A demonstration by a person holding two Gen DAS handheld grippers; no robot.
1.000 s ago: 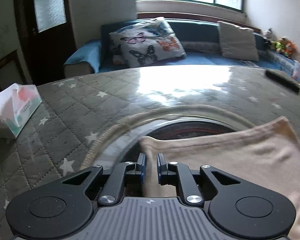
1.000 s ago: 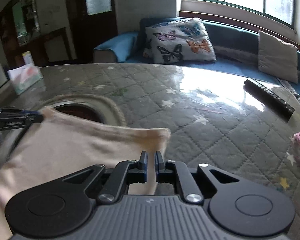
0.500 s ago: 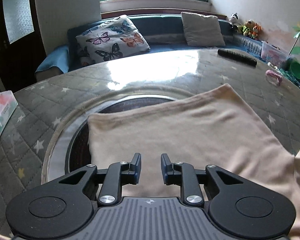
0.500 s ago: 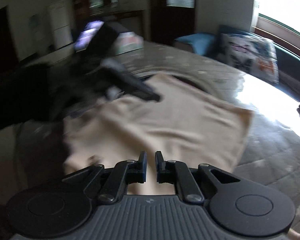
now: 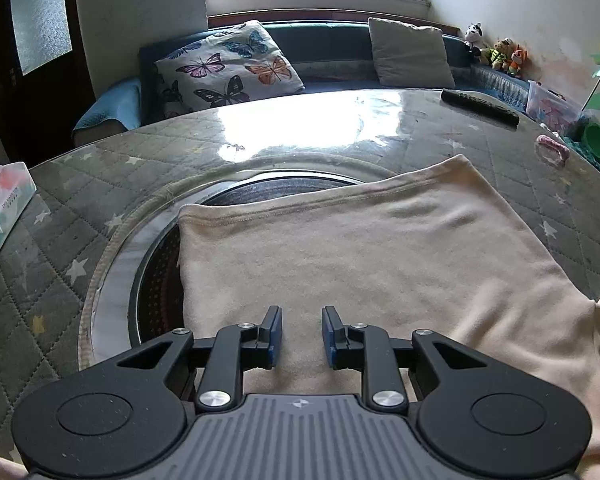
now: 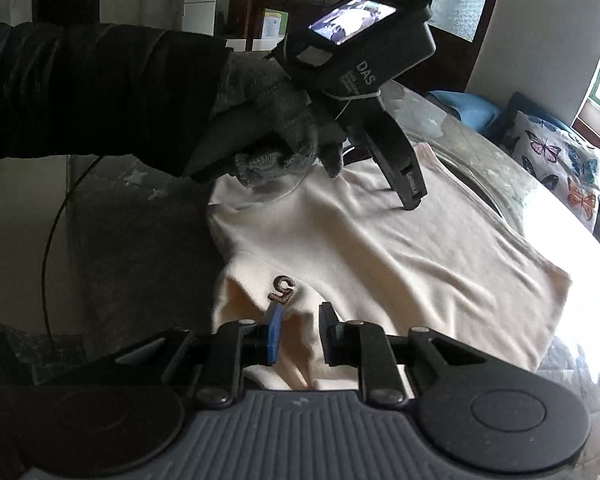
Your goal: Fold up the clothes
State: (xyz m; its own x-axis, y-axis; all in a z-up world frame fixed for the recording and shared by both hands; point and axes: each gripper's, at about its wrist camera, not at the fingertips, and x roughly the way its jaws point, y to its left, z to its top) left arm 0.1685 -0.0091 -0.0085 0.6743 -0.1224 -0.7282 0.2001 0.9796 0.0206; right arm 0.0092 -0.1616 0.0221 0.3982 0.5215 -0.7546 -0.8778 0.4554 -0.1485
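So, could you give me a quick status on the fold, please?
Left gripper open, right gripper open, both over the cream shirt. Shirt flat on table, unheld. Nothing in the way.

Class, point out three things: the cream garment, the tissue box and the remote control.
cream garment (image 5: pixel 380 264), left wrist view, middle of cloth.
tissue box (image 5: pixel 4 200), left wrist view, its side.
remote control (image 5: pixel 480 106), left wrist view, its middle.

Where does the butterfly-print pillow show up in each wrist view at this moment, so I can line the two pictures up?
Left wrist: butterfly-print pillow sits upper centre-left, on the sofa beyond the table's far edge.
Right wrist: butterfly-print pillow is at the far right edge, partly cut off.
Shared landmark: the cream garment lies spread on the table, in front of the open left gripper and open right gripper.
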